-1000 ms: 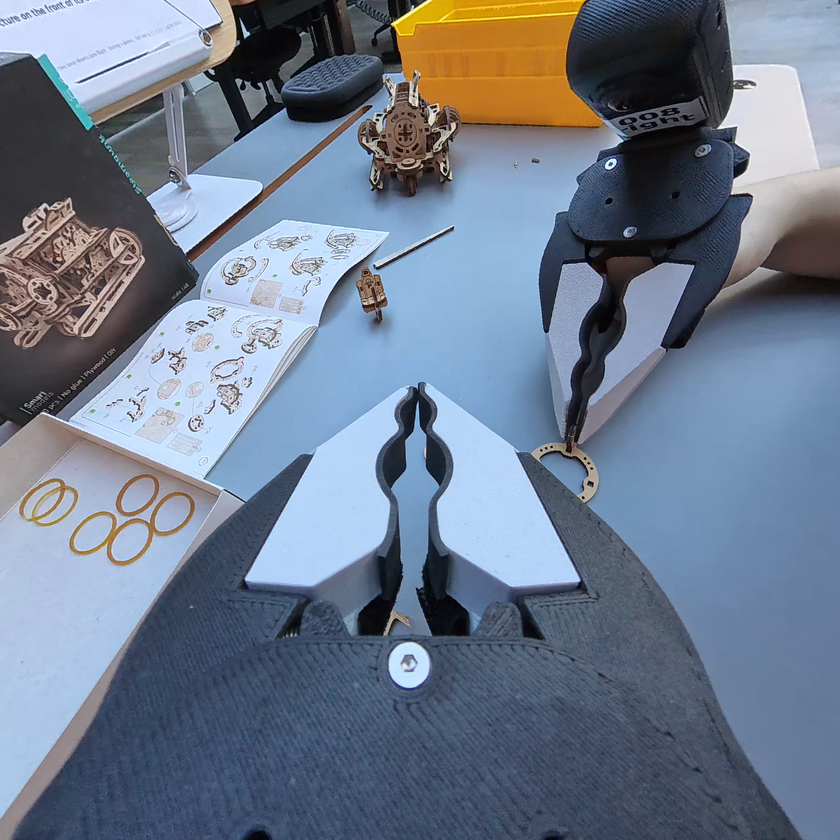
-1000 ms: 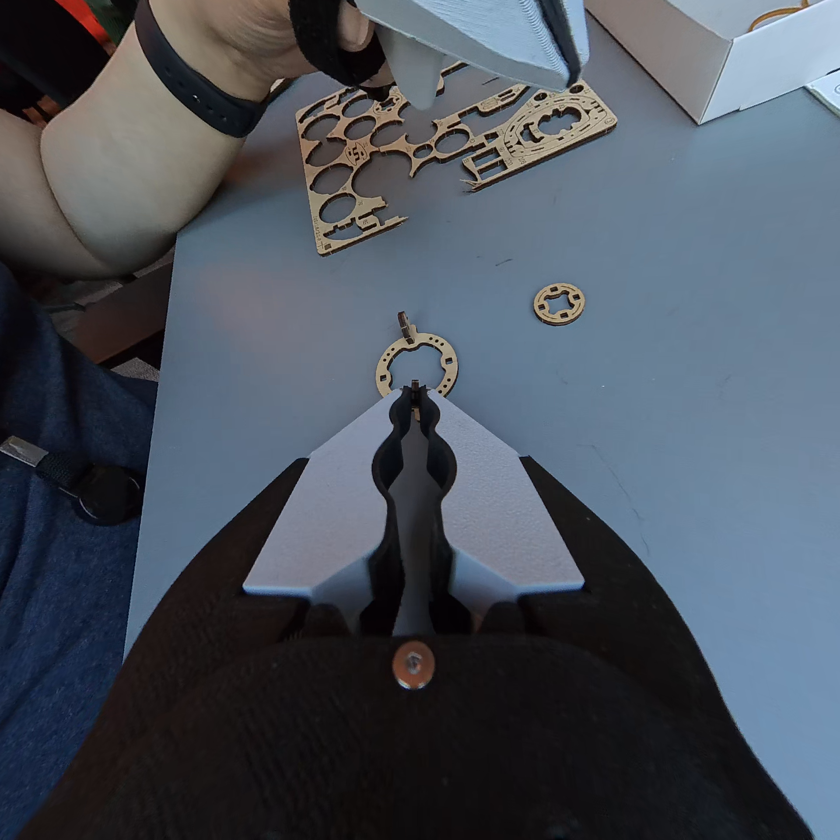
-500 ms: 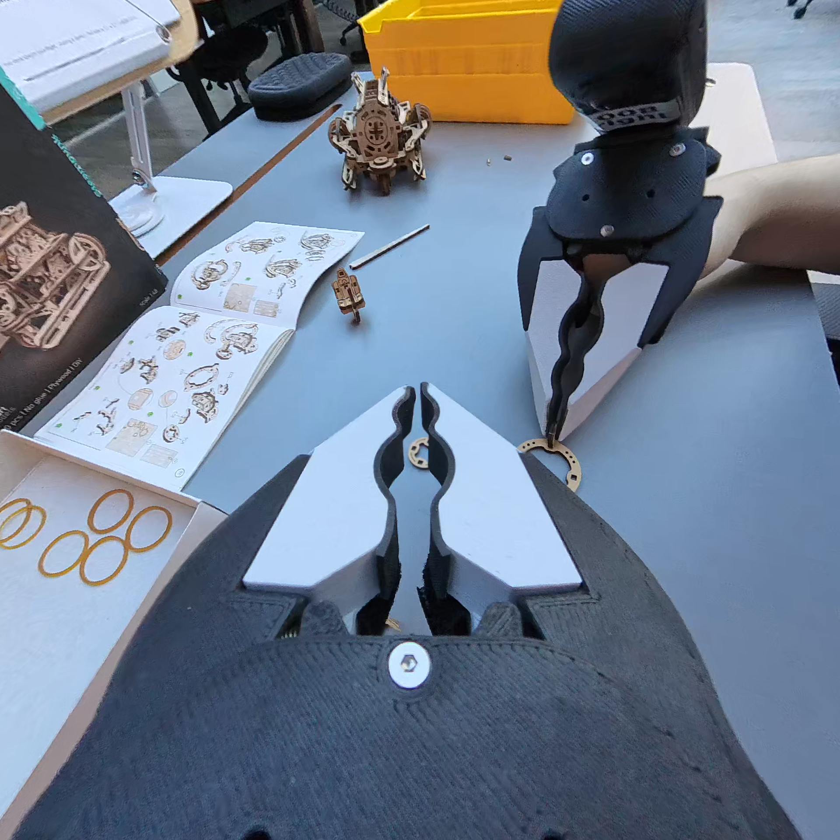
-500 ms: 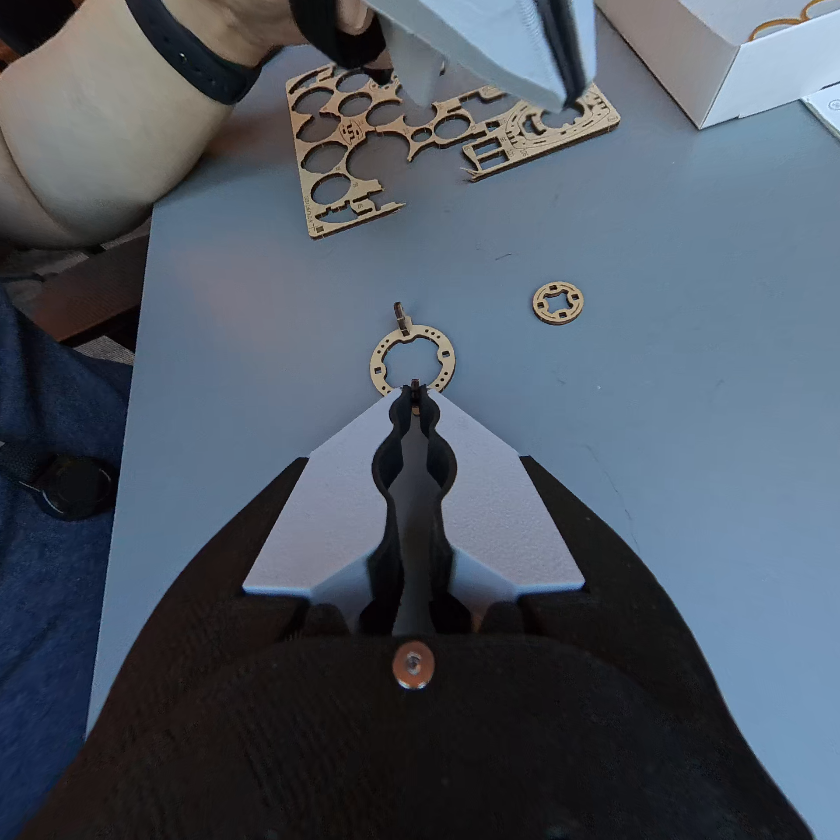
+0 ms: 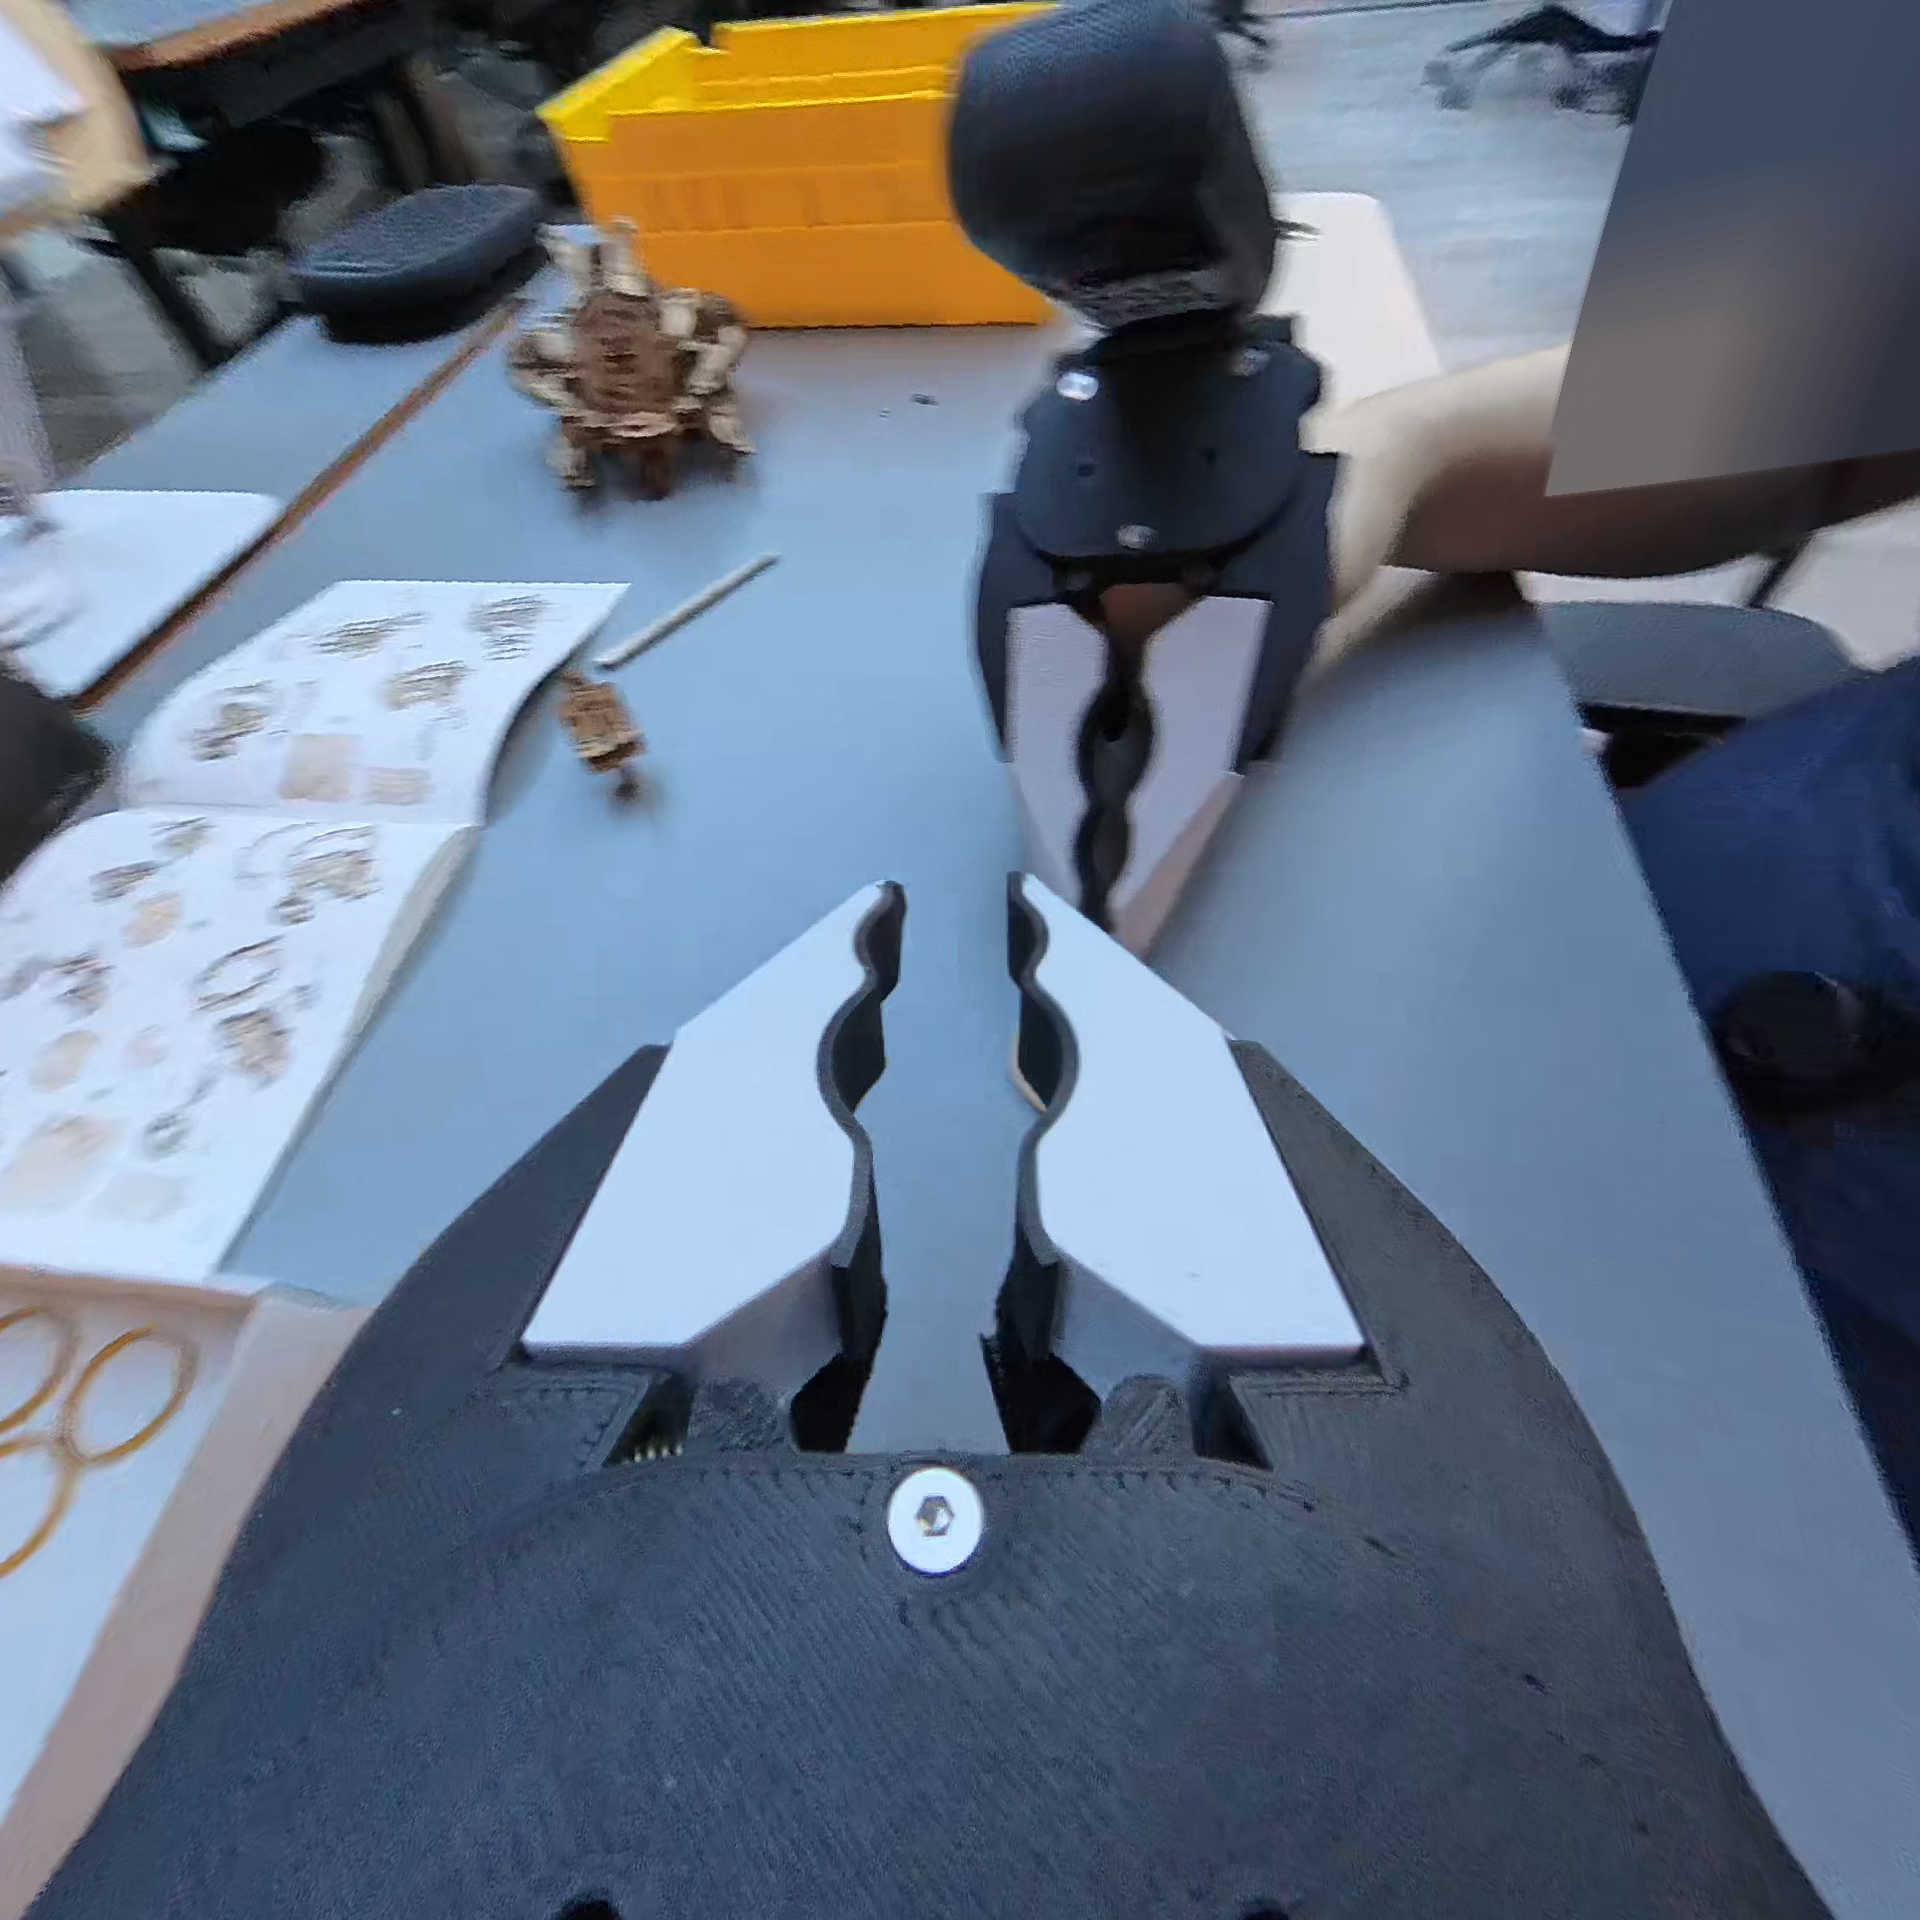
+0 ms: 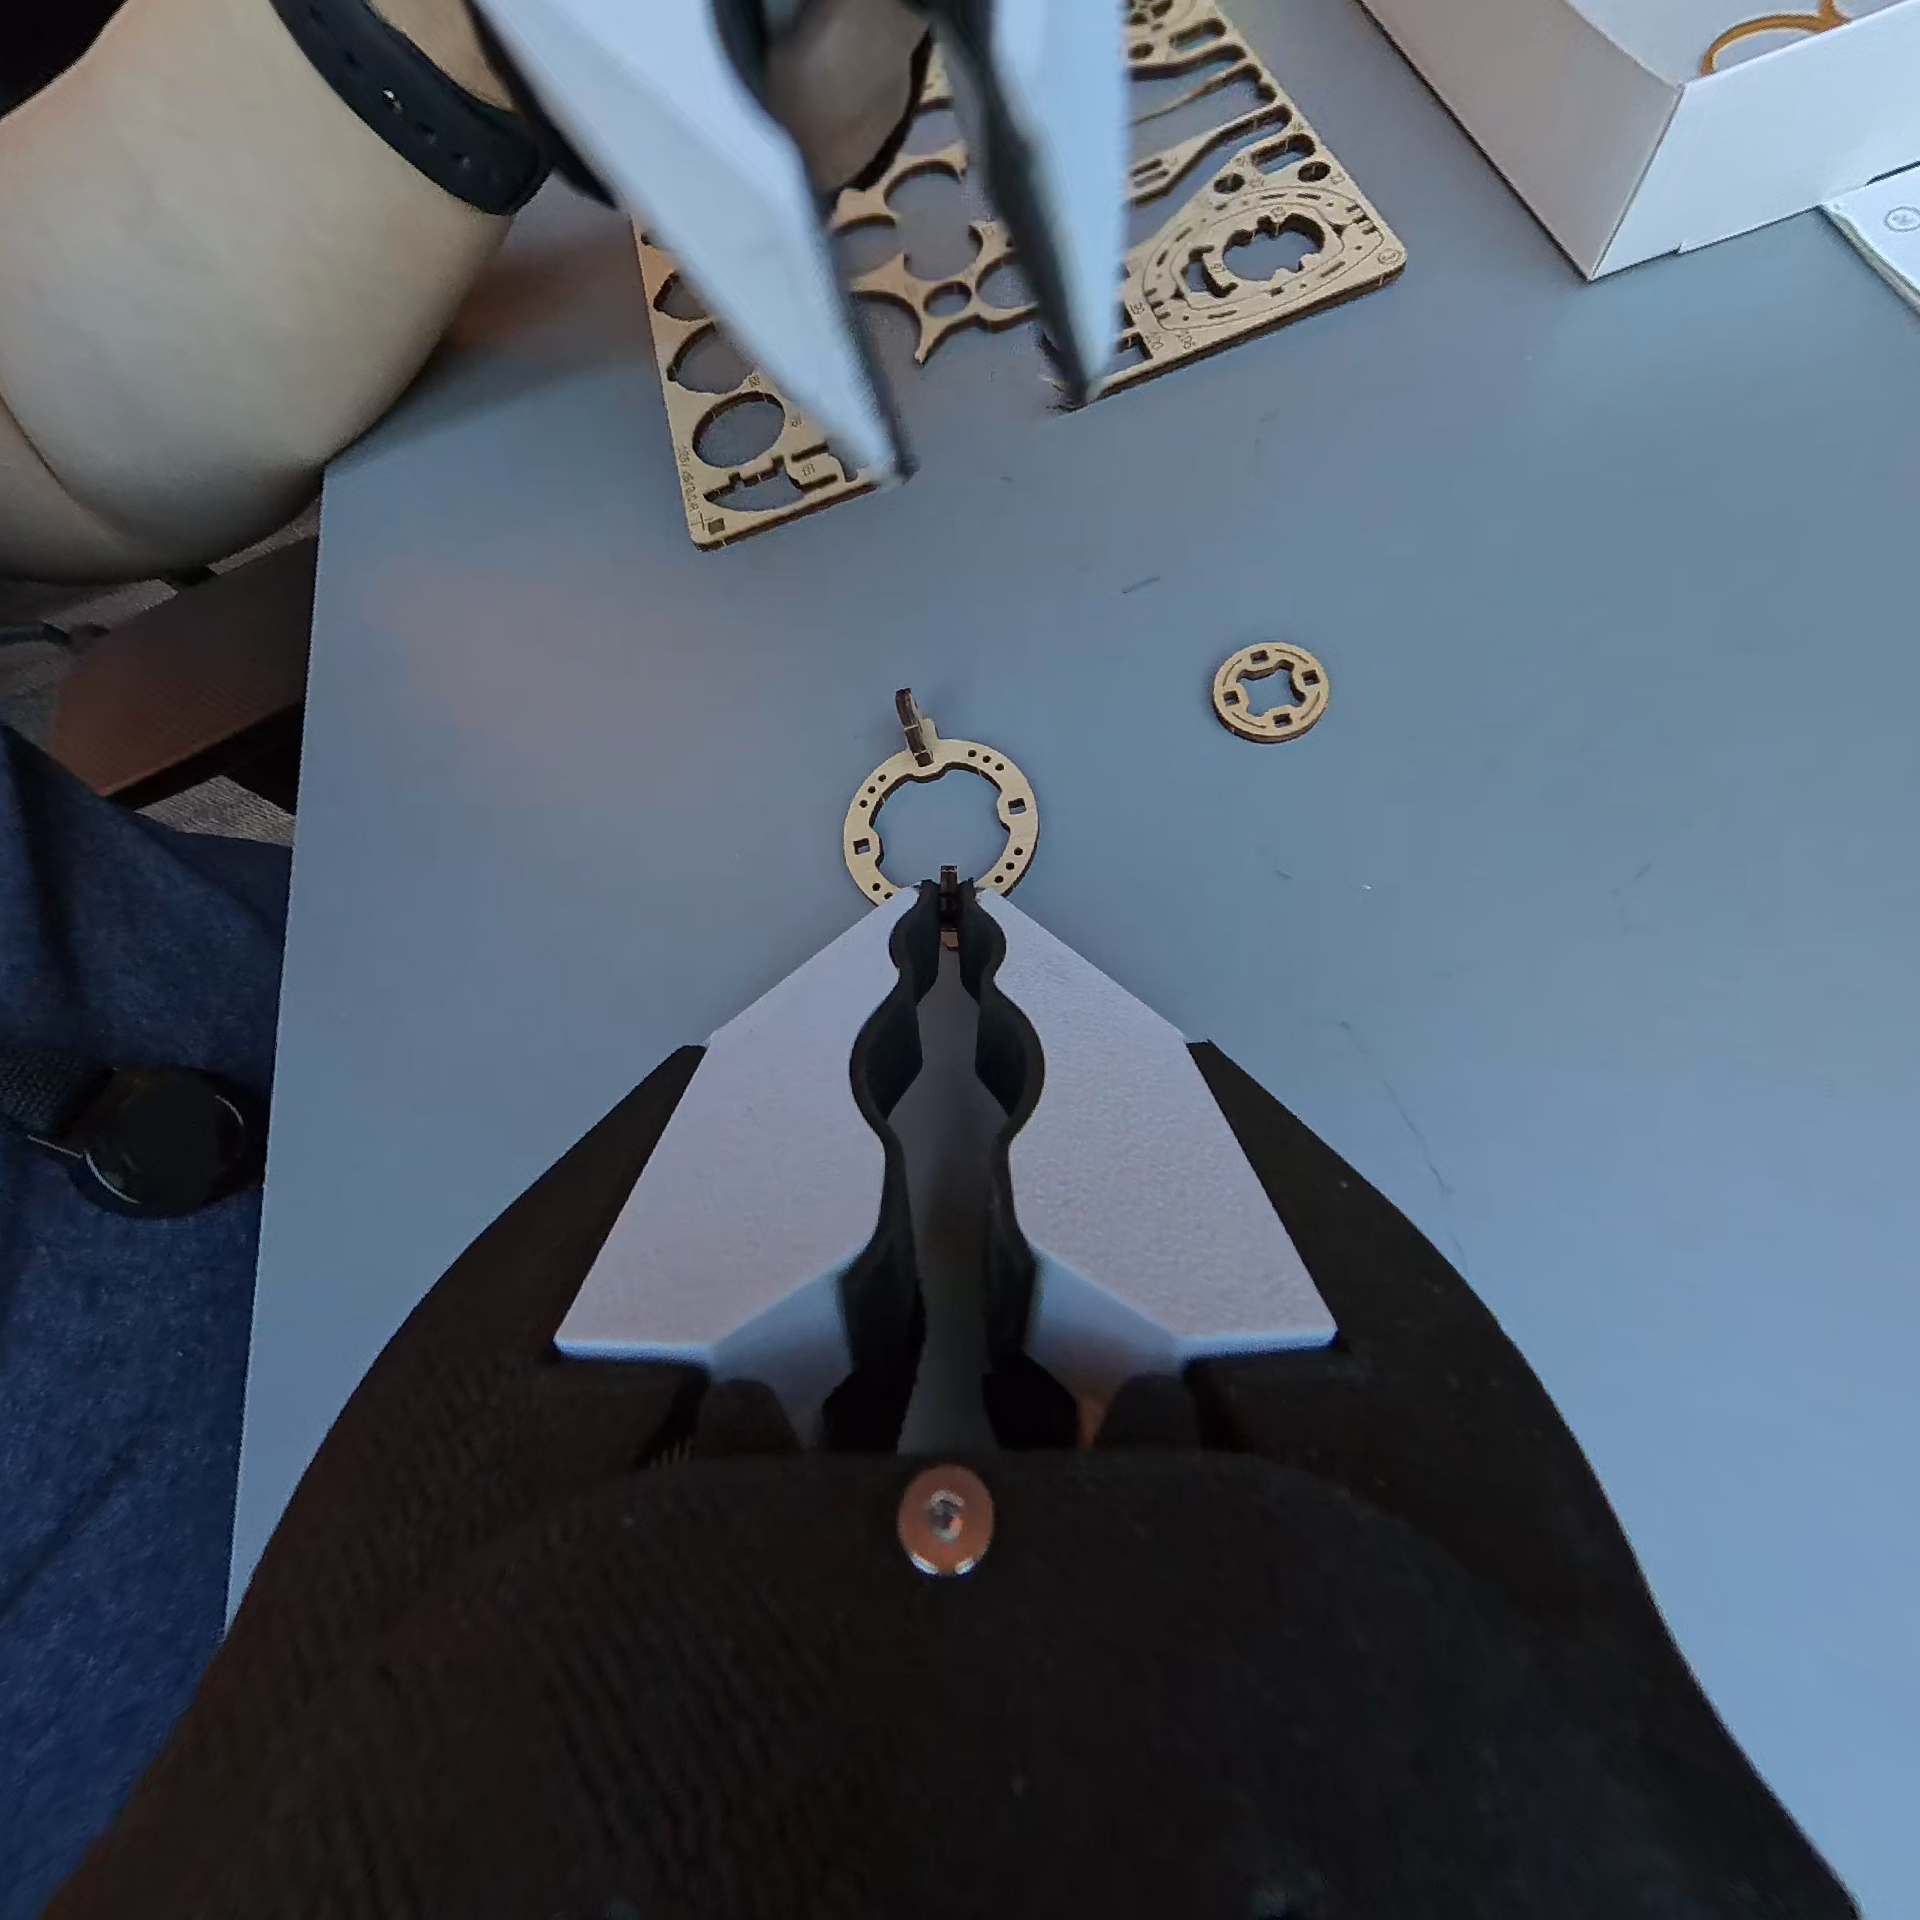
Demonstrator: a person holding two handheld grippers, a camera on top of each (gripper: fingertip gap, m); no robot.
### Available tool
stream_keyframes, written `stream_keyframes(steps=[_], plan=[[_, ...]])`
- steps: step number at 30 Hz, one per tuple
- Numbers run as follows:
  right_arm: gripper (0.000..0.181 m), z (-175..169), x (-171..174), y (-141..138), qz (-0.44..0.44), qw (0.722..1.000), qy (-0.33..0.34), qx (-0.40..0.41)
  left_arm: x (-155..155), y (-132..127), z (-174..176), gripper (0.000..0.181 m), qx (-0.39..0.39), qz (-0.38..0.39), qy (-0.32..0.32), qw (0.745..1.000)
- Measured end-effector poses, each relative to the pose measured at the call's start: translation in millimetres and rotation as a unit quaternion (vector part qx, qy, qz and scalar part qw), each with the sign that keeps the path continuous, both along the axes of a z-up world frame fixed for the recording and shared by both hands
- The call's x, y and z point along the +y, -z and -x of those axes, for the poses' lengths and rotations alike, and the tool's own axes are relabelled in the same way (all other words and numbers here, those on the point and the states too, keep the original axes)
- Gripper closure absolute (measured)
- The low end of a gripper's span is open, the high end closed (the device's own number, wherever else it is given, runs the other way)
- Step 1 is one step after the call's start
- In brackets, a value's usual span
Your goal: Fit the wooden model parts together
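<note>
A flat wooden ring [image 6: 868,831] lies on the grey table [image 6: 1455,1039], with a small wooden peg [image 6: 912,727] standing in its far edge. My right gripper [image 6: 945,902] is shut on another small peg at the ring's near edge, tips down on the table; it also shows in the left wrist view [image 5: 1096,904]. My left gripper [image 5: 954,899] is open and empty, hovering just beyond the ring and pointing at it [image 6: 987,426]. A small wooden disc [image 6: 1270,694] lies to the right of the ring. In the left wrist view the ring is mostly hidden by my fingers.
A punched plywood sheet [image 6: 1247,260] lies behind the left gripper, with a white box [image 6: 1662,125] of rubber bands to its right. An open booklet [image 5: 260,831], a small sub-assembly [image 5: 597,722], a stick [image 5: 686,611], a built wooden model [image 5: 623,374] and a yellow bin [image 5: 810,208] lie farther off. Left tips to right tips: about 8 cm.
My left gripper has opened and swung closer toward the ring and the right gripper. The right gripper has stayed shut on its peg at the ring.
</note>
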State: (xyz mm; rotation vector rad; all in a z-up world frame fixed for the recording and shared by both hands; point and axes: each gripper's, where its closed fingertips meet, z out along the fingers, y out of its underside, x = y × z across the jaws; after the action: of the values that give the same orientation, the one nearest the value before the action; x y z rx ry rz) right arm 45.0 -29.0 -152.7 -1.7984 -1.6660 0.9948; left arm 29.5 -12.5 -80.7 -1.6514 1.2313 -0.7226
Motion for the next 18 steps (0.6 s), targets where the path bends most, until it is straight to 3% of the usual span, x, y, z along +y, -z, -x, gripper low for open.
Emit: stream_keyframes(steps=[1,9,18], plan=[[0.180,0.0,0.0,0.0,-0.001,1.000,-0.001,-0.002,-8.4,5.1,-4.4,0.163,0.012,0.010,0.022,1.000],[0.180,-0.4,0.0,0.5,0.006,1.000,0.000,0.002,-24.8,49.2,-13.9,0.140,0.114,0.041,0.063,0.991],[0.180,-0.2,-0.2,0.5,0.002,1.000,-0.002,0.002,-24.8,75.7,-14.4,0.142,0.176,0.036,0.069,0.981]])
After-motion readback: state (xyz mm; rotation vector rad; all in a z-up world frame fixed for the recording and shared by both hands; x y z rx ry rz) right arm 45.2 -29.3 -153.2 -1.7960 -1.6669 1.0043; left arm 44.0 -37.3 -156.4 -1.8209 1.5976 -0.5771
